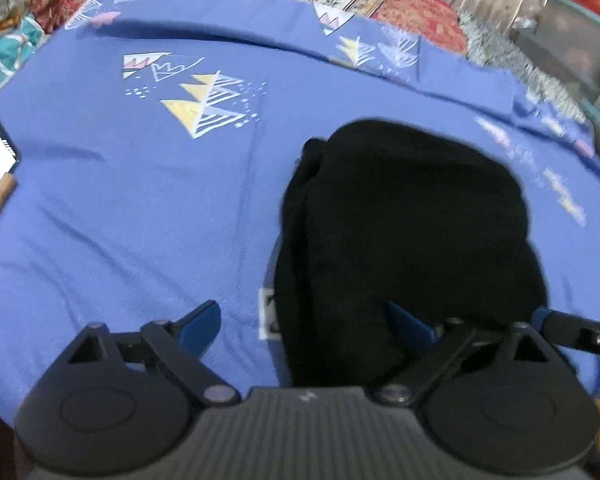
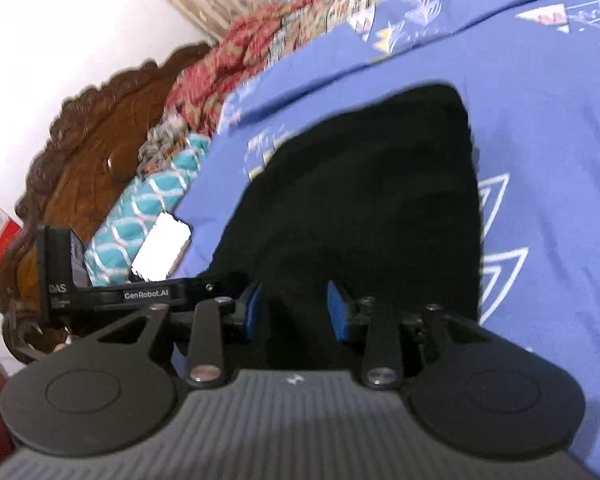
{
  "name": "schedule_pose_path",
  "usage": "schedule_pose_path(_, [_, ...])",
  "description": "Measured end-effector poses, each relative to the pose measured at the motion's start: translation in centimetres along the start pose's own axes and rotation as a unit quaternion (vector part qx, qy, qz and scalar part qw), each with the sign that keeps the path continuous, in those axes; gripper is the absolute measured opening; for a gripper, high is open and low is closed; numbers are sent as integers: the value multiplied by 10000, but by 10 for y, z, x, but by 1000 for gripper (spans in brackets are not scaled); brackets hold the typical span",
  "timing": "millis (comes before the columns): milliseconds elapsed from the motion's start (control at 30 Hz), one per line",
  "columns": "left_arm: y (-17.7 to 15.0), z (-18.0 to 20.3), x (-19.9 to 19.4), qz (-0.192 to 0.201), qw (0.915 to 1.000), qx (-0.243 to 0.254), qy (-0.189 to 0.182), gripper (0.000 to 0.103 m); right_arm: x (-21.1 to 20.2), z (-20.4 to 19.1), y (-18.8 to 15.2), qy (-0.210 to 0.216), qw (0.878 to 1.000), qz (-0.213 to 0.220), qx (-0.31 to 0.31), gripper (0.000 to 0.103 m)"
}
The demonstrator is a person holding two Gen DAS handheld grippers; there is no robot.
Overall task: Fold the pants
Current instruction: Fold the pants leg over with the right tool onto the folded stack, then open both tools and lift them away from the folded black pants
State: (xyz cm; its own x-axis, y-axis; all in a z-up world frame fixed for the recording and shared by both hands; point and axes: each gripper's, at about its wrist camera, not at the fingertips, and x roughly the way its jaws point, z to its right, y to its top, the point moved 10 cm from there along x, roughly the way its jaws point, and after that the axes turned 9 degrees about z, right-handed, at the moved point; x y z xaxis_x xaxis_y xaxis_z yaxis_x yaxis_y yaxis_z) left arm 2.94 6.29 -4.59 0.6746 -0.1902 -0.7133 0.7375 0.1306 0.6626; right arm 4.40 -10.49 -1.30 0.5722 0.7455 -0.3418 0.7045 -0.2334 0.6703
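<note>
Left hand-held gripper (image 1: 304, 330) gapes wide, empty; right hand-held gripper (image 2: 294, 310) half-open, empty, over folded pants (image 1: 404, 240); a careless snag could undo the fold.

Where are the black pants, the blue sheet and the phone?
black pants (image 1: 412, 216), left wrist view, middle of the folded bundle.
blue sheet (image 1: 120, 208), left wrist view, bare stretch left of the pants.
phone (image 2: 162, 250), right wrist view, its bright white screen.

Each claw (image 1: 304, 320) (image 2: 294, 308) has blue pads, black linkage arms with silver screws, round black discs and a grey ribbed body; one arm reads "GenRobot.AI".
</note>
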Motion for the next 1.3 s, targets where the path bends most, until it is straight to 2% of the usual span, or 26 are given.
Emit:
schedule_pose_path(33, [4,3,-1,31,9999,-44,-111,103,-11,3,7,45,9998,178,73,43])
schedule_pose_path(67, [7,5,-2,73,9996,-86,-243,103,-19,6,13,54,9993,348,110,54])
schedule_pose_path(100, [9,7,-1,78,9992,-123,-370,103,-25,10,19,8,9985,536,134,71])
schedule_pose_path(167, [13,11,3,23,9979,-236,-605,103,-34,25,29,-225,9955,900,167,83])
schedule_pose_path(233, [12,16,14,-128,9954,-416,-851,103,-32,43,29,-419,9944,893,374,83])
schedule_pose_path(367, [4,15,46,-633,9839,-1111,-1245,103,-4,75,22,-486,9939,426,899,84])
schedule_pose_path(467, [6,13,57,-534,9780,-1472,-1381,101,32,86,22,-361,9932,81,1107,87])
schedule_pose_path(500, [8,14,58,-492,9790,-1429,-1367,96,42,85,28,-299,9933,41,1116,75])
schedule_pose_path(533, [10,16,57,-461,9810,-1334,-1330,81,50,81,33,-225,9934,-75,1118,58])
schedule_pose_path(567, [14,19,55,-442,9837,-1204,-1260,68,58,76,36,-143,9931,-229,1145,45])
schedule_pose_path(600, [22,24,51,-361,9861,-1049,-1239,66,60,72,41,-151,9937,-278,1076,42])
schedule_pose_path(667, [45,38,41,-86,9867,-821,-1404,64,59,49,64,42,9990,-74,435,37])
schedule_pose_path(767, [94,56,38,507,9867,-455,-1476,64,52,25,113,230,9981,497,-298,32])
schedule_pose_path(867, [142,74,56,904,9865,-172,-1352,64,49,28,169,18,9905,1121,-794,24])
schedule_pose_path(1000, [188,100,117,1071,9881,51,-1101,64,59,69,222,-384,9855,1427,-828,24])
schedule_pose_path(1067, [197,117,154,989,9906,216,-924,59,73,93,235,-729,9835,1436,-827,24])
schedule_pose_path(1133, [198,127,180,947,9922,383,-718,61,88,123,239,-1135,9817,1350,-721,24])
schedule_pose_path(1233, [185,128,204,727,9948,588,-392,69,99,162,231,-1622,9772,1258,-540,33])
schedule_pose_path(1300, [173,127,204,654,9947,758,-253,72,94,175,225,-1671,9773,1281,-238,48])
